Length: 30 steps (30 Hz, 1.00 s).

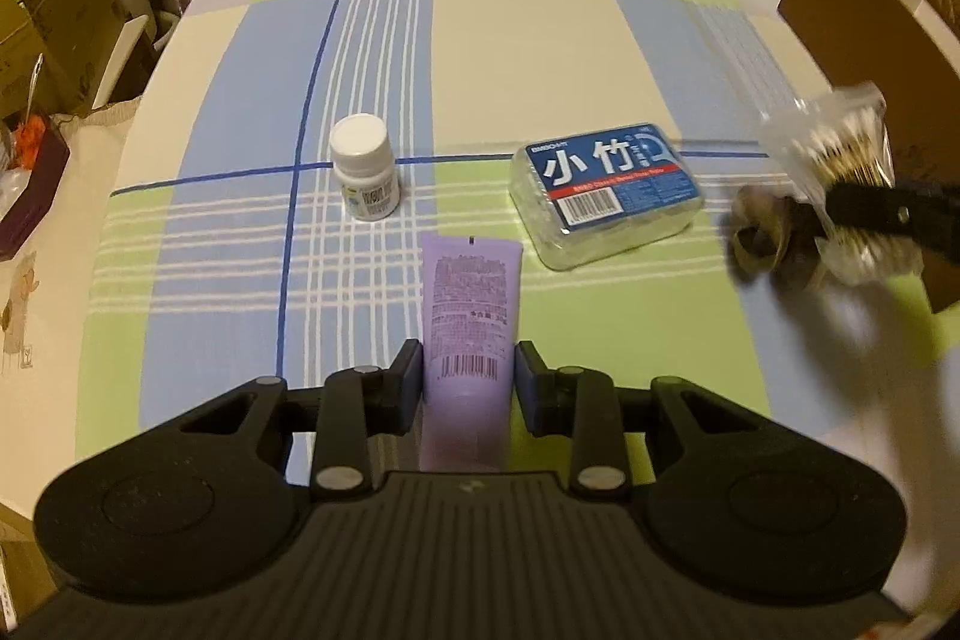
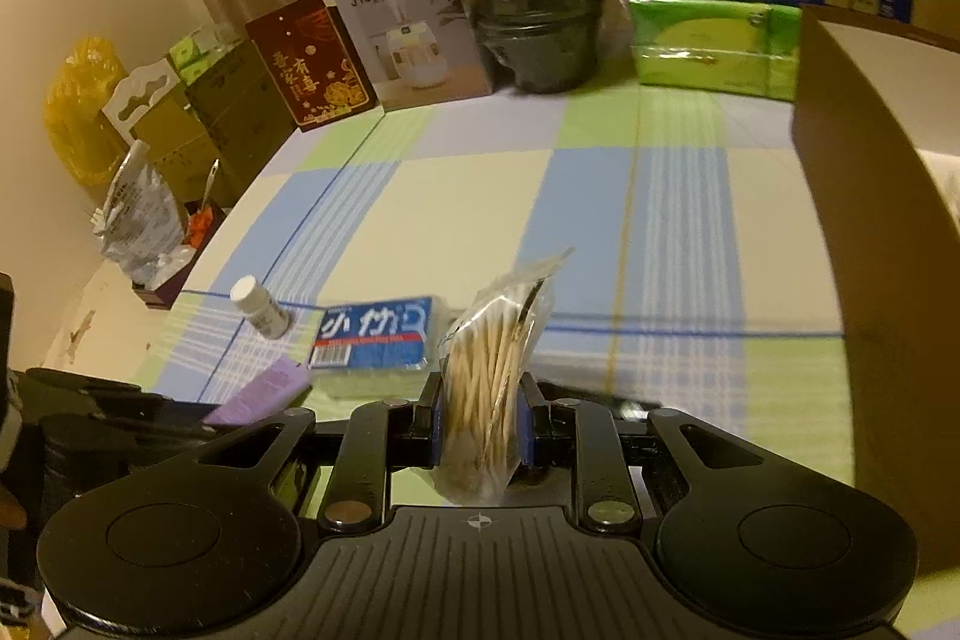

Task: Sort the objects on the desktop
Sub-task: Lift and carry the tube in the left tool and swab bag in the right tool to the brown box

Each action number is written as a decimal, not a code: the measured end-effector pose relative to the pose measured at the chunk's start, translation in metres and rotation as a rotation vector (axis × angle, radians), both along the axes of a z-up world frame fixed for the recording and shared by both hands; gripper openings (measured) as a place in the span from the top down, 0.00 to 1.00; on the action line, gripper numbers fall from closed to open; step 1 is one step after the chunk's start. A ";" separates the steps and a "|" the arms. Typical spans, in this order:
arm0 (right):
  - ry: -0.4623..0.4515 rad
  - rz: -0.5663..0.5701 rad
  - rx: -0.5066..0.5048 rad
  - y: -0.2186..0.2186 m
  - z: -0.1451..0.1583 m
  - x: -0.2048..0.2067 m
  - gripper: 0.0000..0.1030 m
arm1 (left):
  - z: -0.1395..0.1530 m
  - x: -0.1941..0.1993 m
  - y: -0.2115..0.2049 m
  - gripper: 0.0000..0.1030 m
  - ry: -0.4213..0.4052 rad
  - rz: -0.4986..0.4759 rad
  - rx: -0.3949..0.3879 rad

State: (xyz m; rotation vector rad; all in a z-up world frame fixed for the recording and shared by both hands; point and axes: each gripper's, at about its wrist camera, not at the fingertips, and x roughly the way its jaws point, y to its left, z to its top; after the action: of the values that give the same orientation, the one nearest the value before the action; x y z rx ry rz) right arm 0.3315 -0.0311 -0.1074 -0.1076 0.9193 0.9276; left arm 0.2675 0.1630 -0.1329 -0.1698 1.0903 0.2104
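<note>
- The left gripper has its two blue-padded fingers against the sides of a purple tube, clamped on it near the barcoded end.
- The tube's long axis runs straight ahead along the fingers, its flat crimped end pointing away toward the middle of the table; whether it rests on the cloth or is lifted cannot be told.
- The right gripper is closed on a clear bag of cotton swabs, held off the table.
- The bag stands upright between the pads, tilted slightly right at the top; the swab sticks run lengthwise, bottom to top.
- In the left wrist view the same bag appears blurred at the right edge, just in front of a brown cardboard box.
- On the checked tablecloth, a white pill bottle stands upright, left of the tube's far end.
- A blue-labelled clear box lies flat to the tube's right, apart from it.
</note>
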 end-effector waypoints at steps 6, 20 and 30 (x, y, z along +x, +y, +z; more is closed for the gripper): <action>0.003 -0.009 0.010 -0.030 0.006 -0.010 0.80 | 0.022 -0.021 -0.010 0.74 -0.045 0.009 -0.017; 0.048 0.013 -0.009 -0.079 0.003 -0.030 0.80 | 0.001 -0.054 -0.053 0.54 0.048 -0.029 -0.017; 0.040 0.021 -0.009 -0.096 0.006 -0.037 0.80 | -0.008 -0.035 -0.061 0.71 0.071 -0.072 0.040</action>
State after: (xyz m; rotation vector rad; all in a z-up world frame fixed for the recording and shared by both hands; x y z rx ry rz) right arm 0.2944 -0.1269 -0.1009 -0.1066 0.9613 0.9477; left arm 0.2327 0.1016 -0.1411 -0.0881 1.1596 0.1743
